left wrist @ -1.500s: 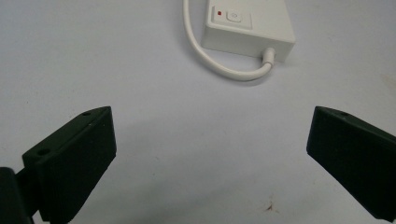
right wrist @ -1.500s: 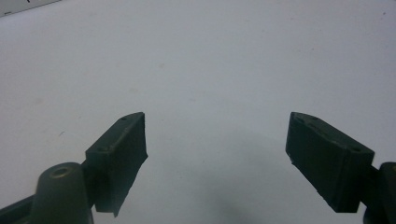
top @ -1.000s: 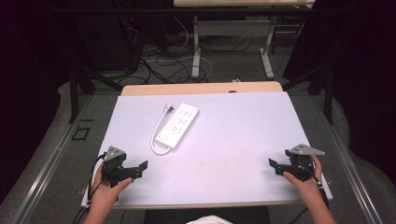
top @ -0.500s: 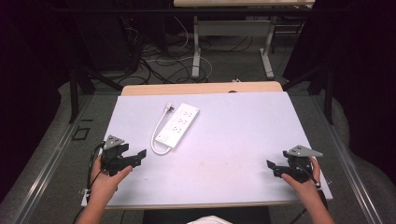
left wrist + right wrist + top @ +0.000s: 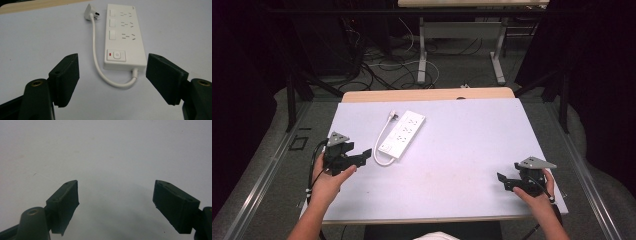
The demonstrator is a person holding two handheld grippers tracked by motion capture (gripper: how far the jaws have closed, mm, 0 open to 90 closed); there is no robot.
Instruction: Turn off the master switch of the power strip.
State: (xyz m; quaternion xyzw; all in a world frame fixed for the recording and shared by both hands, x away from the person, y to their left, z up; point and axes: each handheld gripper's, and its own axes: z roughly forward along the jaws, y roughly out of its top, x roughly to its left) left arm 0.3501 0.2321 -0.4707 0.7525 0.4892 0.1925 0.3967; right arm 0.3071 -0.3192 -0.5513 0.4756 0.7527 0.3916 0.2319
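- On the white power strip [image 5: 125,37] ahead of my left gripper, the one sign I can read is a power symbol on the square button at its 6 o'clock end, with a small red mark just at that button's 9 o'clock.
- There is a faint mark at the strip's 1 o'clock corner; it is too small for me to read.
- I can read no words, brands or numbers anywhere.

Bench [image 5: 462,150] evenly lit from above, surroundings near black. High view soft, low-res. Right gripper view dim, greyish, jaws blurred; left gripper view sharper, soft shadows.
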